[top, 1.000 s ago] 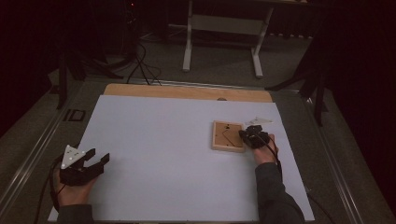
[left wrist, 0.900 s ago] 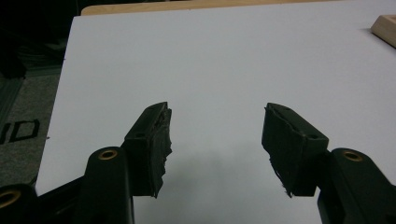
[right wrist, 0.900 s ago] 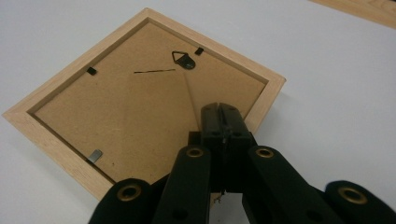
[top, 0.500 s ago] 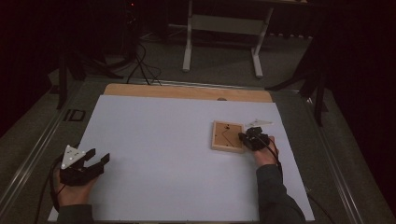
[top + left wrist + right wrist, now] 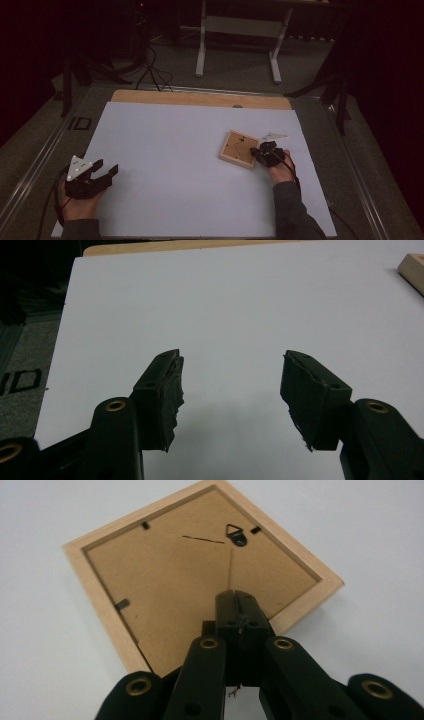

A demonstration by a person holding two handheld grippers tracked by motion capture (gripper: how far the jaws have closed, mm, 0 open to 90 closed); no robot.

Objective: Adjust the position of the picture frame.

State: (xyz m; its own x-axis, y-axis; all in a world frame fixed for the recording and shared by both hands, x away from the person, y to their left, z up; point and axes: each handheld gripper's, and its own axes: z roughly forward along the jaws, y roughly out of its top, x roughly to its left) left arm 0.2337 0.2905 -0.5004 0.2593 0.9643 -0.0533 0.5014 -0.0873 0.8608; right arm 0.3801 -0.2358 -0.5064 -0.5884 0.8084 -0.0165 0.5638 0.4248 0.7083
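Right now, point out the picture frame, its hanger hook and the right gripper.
picture frame [image 5: 95,587], right gripper view, left wooden rail
hanger hook [image 5: 237,534], right gripper view, middle of the black metal triangle
right gripper [image 5: 239,597], right gripper view, tips of the shut jaws

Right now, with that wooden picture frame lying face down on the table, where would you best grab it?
Probably the picture frame by its raised wooden rim at the near corner, coming in low from the right hand's side. It lies flat, back up, so only the rim gives the fingers two faces to pinch; the backing board sits recessed.
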